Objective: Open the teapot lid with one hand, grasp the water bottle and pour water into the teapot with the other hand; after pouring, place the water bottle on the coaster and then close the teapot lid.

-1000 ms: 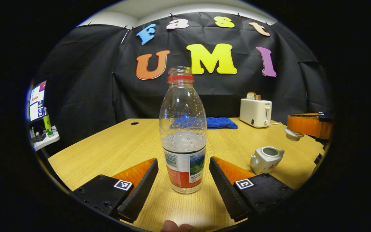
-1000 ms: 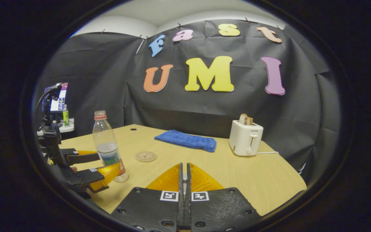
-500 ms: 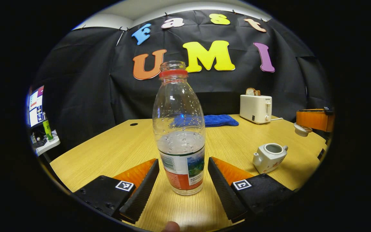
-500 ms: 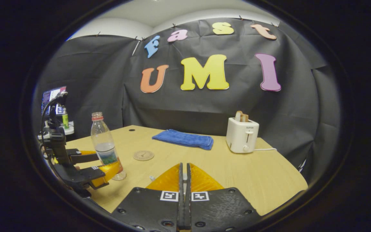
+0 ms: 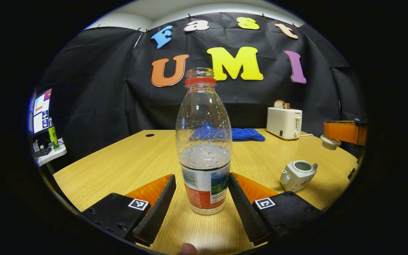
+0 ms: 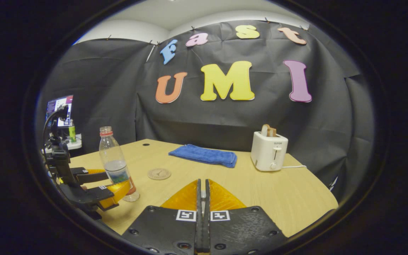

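Teapot [image 5: 298,174] lid is already off: pot sits open-mouthed on the tabletop [image 5: 126,166] at about 3 o'clock from the bottle in the left gripper view. Lid [image 5: 330,142] hangs off the tip of the right hand-held gripper [image 5: 345,131] beyond the pot, at roughly 2 o'clock.

In the right gripper view that gripper [image 6: 202,198] has its fingers pressed together with only a sliver between; what they pinch isn't visible there, but I judge it's the lid knob.

Water bottle [image 5: 204,141] stands upright, uncapped, part full, between the fingers of the left hand-held gripper [image 5: 202,193]. Jaws are spread; the right finger looks at or nearly on the label, the left clearly off. Not a grasp yet.

Coaster [image 6: 159,173] lies bare, just past the bottle toward the blue towel [image 6: 204,155].

Status: step 1 of 4 done. Left: close on bottle, pour, set it on coaster, refit lid.
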A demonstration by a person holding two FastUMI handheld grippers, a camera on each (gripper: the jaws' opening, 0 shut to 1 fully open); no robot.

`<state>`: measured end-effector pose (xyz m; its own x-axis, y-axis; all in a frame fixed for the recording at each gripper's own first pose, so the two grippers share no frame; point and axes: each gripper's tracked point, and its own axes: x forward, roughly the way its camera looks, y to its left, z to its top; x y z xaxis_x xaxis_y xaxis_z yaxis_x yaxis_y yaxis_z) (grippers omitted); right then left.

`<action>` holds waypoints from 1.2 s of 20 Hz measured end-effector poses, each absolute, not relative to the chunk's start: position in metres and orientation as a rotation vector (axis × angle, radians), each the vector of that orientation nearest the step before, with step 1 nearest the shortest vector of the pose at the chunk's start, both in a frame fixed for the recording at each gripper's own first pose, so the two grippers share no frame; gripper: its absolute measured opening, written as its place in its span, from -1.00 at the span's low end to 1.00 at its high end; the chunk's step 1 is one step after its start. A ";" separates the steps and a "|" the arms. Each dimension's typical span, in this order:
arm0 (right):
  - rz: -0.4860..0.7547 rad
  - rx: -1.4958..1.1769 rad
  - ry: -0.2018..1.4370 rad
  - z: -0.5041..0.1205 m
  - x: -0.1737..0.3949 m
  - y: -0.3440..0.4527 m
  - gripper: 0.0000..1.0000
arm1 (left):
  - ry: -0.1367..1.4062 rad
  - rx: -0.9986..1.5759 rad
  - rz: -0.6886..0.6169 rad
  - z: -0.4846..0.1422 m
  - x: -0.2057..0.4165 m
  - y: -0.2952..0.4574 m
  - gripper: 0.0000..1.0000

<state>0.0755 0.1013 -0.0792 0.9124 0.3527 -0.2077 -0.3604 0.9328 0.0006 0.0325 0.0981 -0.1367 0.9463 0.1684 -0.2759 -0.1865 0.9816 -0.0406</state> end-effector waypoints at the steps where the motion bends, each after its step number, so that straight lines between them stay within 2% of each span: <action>1: 0.373 -0.036 0.203 -0.079 0.077 0.105 -1.00 | 0.278 -0.069 0.180 -0.137 0.031 0.099 0.86; 5: 0.396 -0.042 0.204 -0.079 0.079 0.120 -1.00 | 0.277 -0.078 0.188 -0.137 0.025 0.104 0.99; 24: 0.405 -0.064 0.208 -0.077 0.079 0.128 -1.00 | 0.277 -0.078 0.189 -0.136 0.030 0.110 0.99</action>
<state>0.0787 0.1282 -0.0774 0.8980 0.3847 -0.2135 -0.3977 0.9173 -0.0200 0.0303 0.1096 -0.1361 0.9444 0.1743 -0.2787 -0.1957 0.9793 -0.0509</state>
